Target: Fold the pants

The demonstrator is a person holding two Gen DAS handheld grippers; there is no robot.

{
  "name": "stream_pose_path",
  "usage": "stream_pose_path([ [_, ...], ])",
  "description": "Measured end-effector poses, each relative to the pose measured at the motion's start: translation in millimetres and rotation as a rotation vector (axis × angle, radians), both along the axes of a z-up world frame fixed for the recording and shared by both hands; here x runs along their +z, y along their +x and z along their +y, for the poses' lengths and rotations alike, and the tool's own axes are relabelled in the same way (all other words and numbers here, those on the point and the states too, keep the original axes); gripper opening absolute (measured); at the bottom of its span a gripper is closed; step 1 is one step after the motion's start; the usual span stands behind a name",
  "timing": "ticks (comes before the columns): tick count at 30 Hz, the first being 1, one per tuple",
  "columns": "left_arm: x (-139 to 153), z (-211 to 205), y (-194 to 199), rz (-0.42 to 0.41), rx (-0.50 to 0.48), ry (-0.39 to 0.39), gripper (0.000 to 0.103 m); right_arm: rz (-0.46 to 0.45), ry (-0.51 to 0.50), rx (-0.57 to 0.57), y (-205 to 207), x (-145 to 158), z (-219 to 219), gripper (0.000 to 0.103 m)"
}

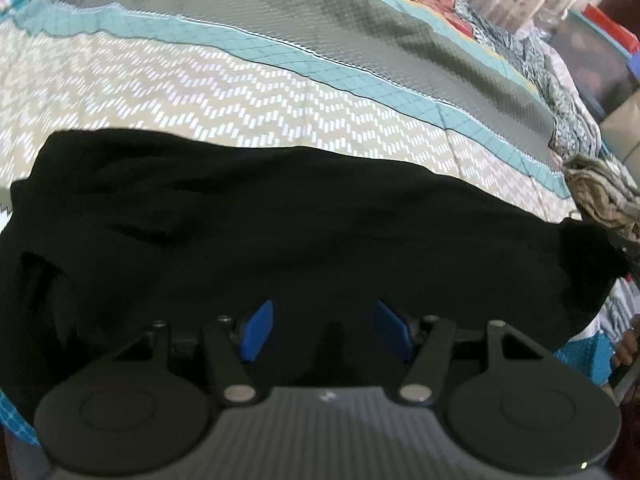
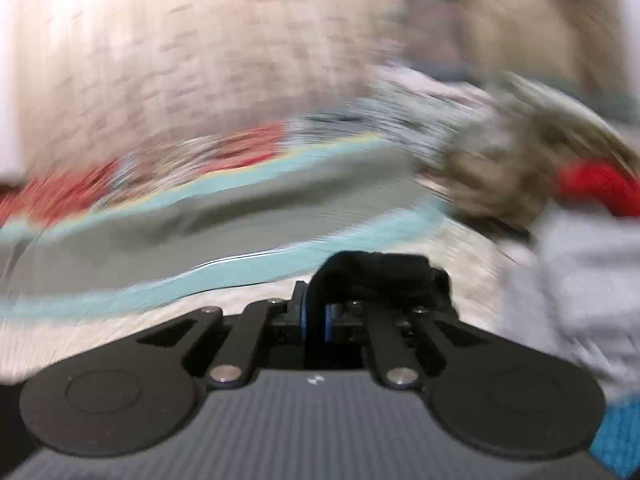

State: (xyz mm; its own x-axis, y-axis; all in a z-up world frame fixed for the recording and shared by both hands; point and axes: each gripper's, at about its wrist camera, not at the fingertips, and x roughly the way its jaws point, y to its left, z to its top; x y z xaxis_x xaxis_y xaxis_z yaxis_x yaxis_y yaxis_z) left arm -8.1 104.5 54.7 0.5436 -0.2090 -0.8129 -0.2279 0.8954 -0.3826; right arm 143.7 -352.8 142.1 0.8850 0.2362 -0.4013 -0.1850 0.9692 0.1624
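In the left wrist view the black pants (image 1: 280, 240) lie spread across the near part of a bed (image 1: 200, 92) with a chevron cover, a teal band and grey quilt beyond. The left gripper (image 1: 326, 330) hovers over the cloth with its blue pads (image 1: 260, 330) roughly half apart and nothing pinched between them. At the far right edge the right gripper (image 1: 628, 250) holds one end of the pants. In the right wrist view, badly blurred, the right gripper (image 2: 316, 322) is clamped on a bunch of black cloth. The fold looks just begun; next, the left gripper probably needs to grip too. Open bed lies beyond; crumpled clothes (image 2: 500, 168) crowd the right.
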Motion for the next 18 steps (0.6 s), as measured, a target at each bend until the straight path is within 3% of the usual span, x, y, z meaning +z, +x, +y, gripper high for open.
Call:
stream_pose_path([
  [3,-1.7,8.5,-6.6,-0.006,0.020,-0.016,0.058,-0.031,-0.249,0.290,-21.6,-4.1,66.8,0.010],
  [7,-6.9,18.1,-12.9,-0.010,0.042,-0.047,0.059,-0.017,-0.715,0.708,-79.5,-59.9,133.9,0.011],
  [9,-11.3,18.8,-13.3,-0.004,0.043,-0.061,0.059,-0.065,-0.945,0.770,-100.9,-95.9,144.8,0.014],
  [10,-13.2,17.9,-12.7,0.001,0.041,-0.062,0.060,-0.145,-1.009,0.759,-110.1,-105.3,145.3,0.014],
  [13,-14.9,14.7,-11.9,0.001,0.022,-0.062,0.061,-0.129,-1.012,0.737,-105.7,-100.1,142.6,0.016],
  [15,-13.0,14.0,-12.4,-0.007,0.009,-0.060,0.061,-0.081,-0.953,0.734,-98.3,-87.4,134.4,0.025],
  [18,-8.1,20.2,-17.3,-0.031,0.022,-0.054,0.062,-0.020,-0.807,0.754,-96.5,-62.4,120.3,0.028],
])
